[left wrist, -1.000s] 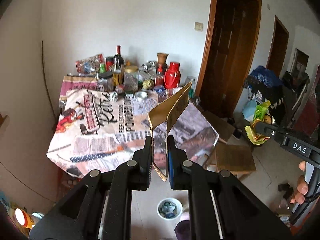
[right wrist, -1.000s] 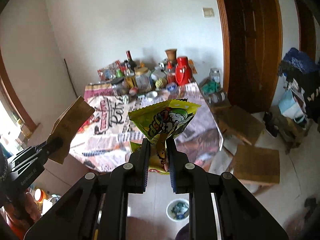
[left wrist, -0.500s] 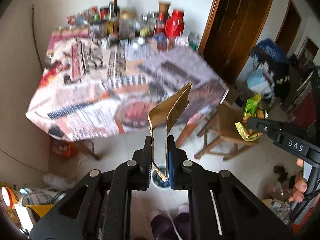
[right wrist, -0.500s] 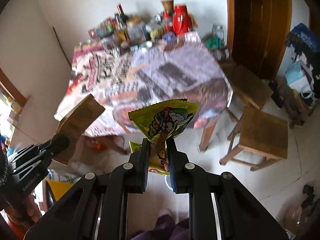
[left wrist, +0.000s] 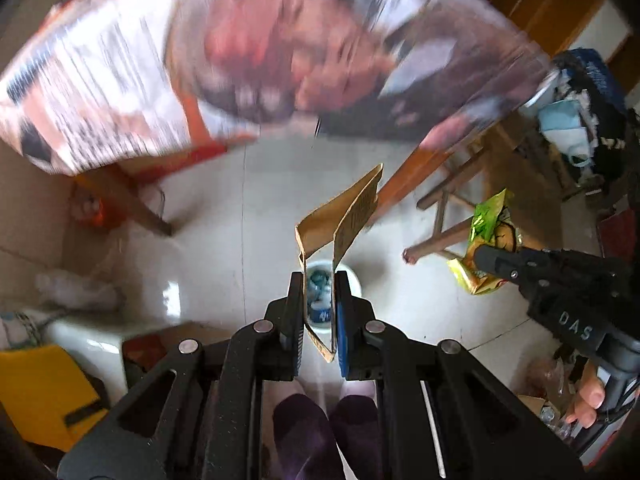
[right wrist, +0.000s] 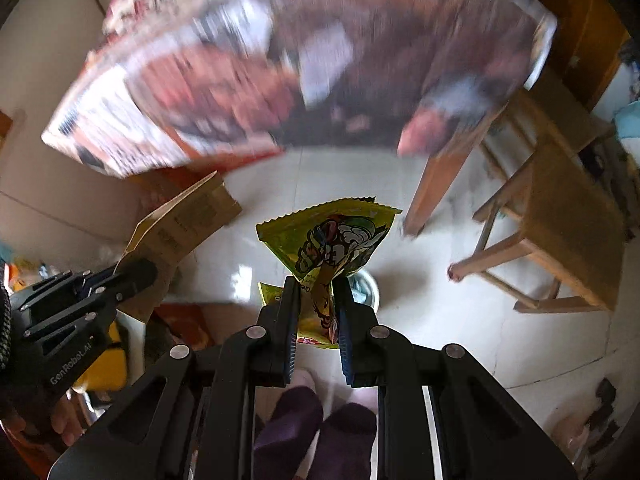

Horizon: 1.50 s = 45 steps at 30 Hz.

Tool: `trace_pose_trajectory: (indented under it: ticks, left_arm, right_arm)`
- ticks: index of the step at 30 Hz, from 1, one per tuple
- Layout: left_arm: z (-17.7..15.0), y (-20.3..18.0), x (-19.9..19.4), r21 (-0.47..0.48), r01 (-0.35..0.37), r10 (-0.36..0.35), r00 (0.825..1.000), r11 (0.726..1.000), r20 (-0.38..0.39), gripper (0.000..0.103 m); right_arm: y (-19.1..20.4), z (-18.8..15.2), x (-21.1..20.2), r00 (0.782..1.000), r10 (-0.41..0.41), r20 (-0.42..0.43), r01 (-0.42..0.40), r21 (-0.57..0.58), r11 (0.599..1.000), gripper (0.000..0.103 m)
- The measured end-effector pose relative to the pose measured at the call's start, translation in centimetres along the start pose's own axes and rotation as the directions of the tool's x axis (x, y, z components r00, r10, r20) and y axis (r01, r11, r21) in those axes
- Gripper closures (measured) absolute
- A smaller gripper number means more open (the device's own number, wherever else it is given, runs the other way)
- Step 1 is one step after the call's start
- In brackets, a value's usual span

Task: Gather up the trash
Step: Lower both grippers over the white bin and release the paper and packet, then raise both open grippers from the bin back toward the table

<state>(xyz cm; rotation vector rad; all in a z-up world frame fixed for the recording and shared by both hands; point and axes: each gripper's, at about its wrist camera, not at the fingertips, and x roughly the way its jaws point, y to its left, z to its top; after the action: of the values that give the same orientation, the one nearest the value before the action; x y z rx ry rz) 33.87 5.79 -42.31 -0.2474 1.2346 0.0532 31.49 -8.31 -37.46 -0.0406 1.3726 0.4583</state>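
Observation:
My left gripper (left wrist: 319, 280) is shut on a folded piece of brown cardboard (left wrist: 340, 216), which sticks up and forward from the jaws; it also shows in the right wrist view (right wrist: 184, 224). My right gripper (right wrist: 316, 284) is shut on a yellow-green snack bag (right wrist: 332, 240), seen too in the left wrist view (left wrist: 486, 240). A small white trash bin (left wrist: 352, 284) with scraps inside stands on the floor right below and just beyond both grippers; in the right wrist view its rim (right wrist: 366, 286) peeks out behind the bag.
The table with the printed cloth (left wrist: 240, 60) fills the top of both views, blurred. A wooden stool (right wrist: 560, 216) stands at the right. A table leg (right wrist: 440, 184) is near the bin. My socked feet (left wrist: 320, 428) are below. A yellow object (left wrist: 36, 396) lies at the left.
Both grippers have tilted steeply down toward the floor. The table top has slid up out of view and the white bin has come in under the fingertips. Both grips are unchanged.

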Motion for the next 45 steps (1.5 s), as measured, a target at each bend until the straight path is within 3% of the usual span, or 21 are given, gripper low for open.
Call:
trace_pose_trajectory:
  ticks: [8,13,17,24,27,30,35,38,45]
  left_arm:
    - [-3.6,1.8,12.2,-0.065,-0.024,0.016,0.991,0.998,-0.133,0.091]
    - [-5.5,2.7,17.7,-0.065,-0.042,0.03,0.983,0.997,-0.18,0.091]
    - [-6.8,3.2,21.7,-0.077,-0.044,0.027,0.976,0.996,-0.214,0.09]
    - [-7.6,2.5,25.7,-0.087,-0.041,0.018,0.968,0.995,-0.252,0.089]
    - [-7.3,2.0,26.8,-0.098,-0.035,0.006,0.958,0.995,-0.286,0.079]
    - [-7.0,1.5,27.4,-0.112,-0.038,-0.001,0.945,0.993,-0.326,0.066]
    - [-6.0,0.5,25.3,-0.107,-0.014,-0.02,0.951,0.994,-0.309,0.066]
    - [-5.0,-0.1,23.0,-0.079,-0.014,-0.01,0.957,0.997,-0.291,0.066]
    - [-2.0,-1.0,13.4,-0.026,-0.014,0.009,0.977,1.0,-0.213,0.066]
  right_arm:
    - [-2.2,-2.1,11.8,0.989,0.032,-0.142,-0.037,-0.035,0.999,0.087]
    - [-3.7,-3.2,18.0,0.978,0.056,-0.203,-0.061,-0.022,0.998,0.082]
    - [-5.4,-3.7,22.1,0.962,0.114,-0.249,-0.104,0.055,0.993,0.055]
    - [-6.9,-4.0,25.1,0.945,0.11,-0.307,-0.089,0.081,0.993,0.052]
    - [-7.2,-4.0,24.3,0.951,0.071,-0.3,-0.057,0.054,0.997,0.052]
    - [-7.4,-3.9,23.6,0.953,0.057,-0.298,-0.045,0.045,0.998,0.052]
    - [-7.7,-3.3,21.1,0.96,0.04,-0.278,-0.032,0.033,0.999,0.052]
    - [-7.2,-2.8,19.0,0.965,0.035,-0.259,-0.028,0.03,0.999,0.052]
    - [-5.1,-0.9,12.1,0.978,0.034,-0.207,-0.031,0.019,0.999,0.052]
